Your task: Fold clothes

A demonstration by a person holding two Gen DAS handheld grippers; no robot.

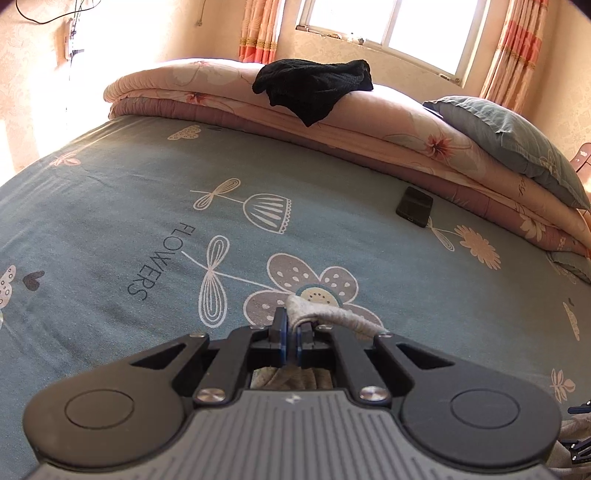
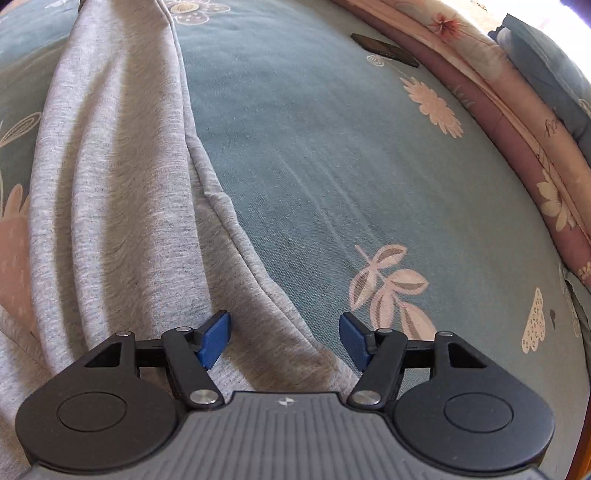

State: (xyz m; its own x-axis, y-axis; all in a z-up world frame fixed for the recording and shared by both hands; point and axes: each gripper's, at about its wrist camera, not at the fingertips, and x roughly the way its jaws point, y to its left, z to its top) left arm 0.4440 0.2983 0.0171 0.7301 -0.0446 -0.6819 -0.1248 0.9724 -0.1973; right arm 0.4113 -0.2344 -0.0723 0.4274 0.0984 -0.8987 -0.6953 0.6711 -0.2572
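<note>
A light grey knit garment [image 2: 110,177] lies stretched over the teal flowered bedsheet [image 2: 314,147], running from the near left toward the far left in the right wrist view. My right gripper [image 2: 285,334] hangs open just above the garment's near hem, its blue pads [image 2: 214,338] apart and nothing pressed between them. In the left wrist view my left gripper [image 1: 291,334] is shut on a bunched edge of the grey garment [image 1: 314,312], which trails off to the right over the bedsheet [image 1: 147,192]. Most of the garment is hidden below that gripper.
A black garment [image 1: 314,86] lies on a folded pink floral quilt [image 1: 406,122] at the far side of the bed. A dark phone [image 1: 414,206] rests on the sheet near the quilt. A grey-blue pillow [image 1: 513,140] sits on the quilt at right, below a window [image 1: 391,26].
</note>
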